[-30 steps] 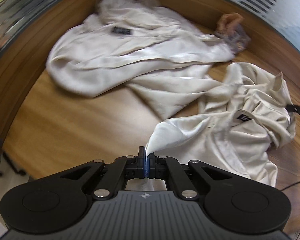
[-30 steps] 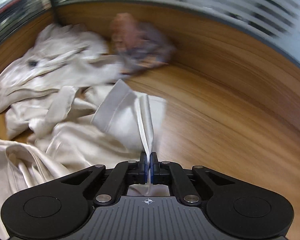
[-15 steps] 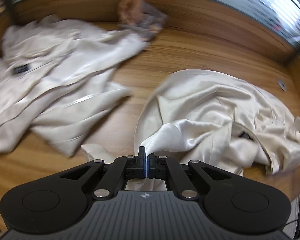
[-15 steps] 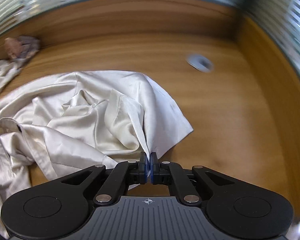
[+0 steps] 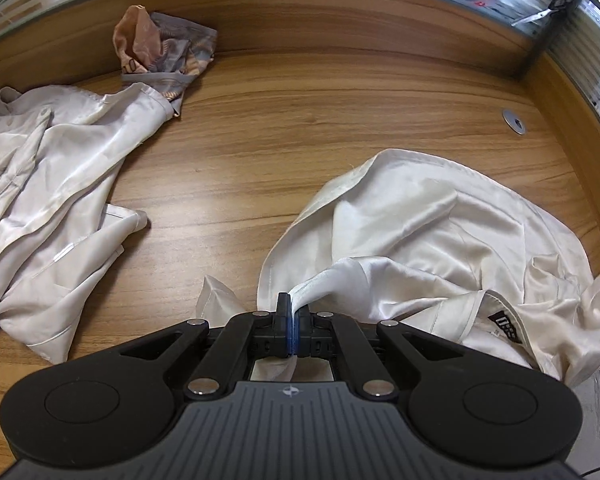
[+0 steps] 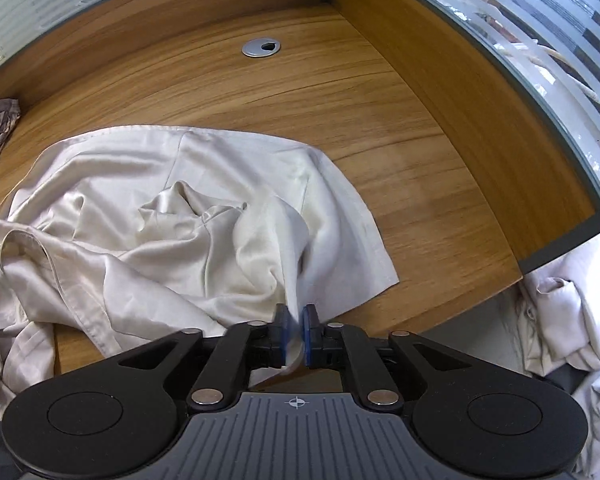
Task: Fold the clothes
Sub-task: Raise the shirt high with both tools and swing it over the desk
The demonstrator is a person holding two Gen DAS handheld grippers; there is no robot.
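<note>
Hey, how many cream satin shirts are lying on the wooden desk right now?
2. One shirt lies crumpled on the right, a fold of it pinched in the left tongs. The other shirt is spread on the left, beside a patterned cloth. More could lie out of view.

crumpled cream satin shirt point(image 5: 440, 232) heaped on wooden desk point(image 5: 300, 120)

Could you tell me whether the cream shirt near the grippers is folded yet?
Not folded: the shirt lies crumpled on the desk.
</note>
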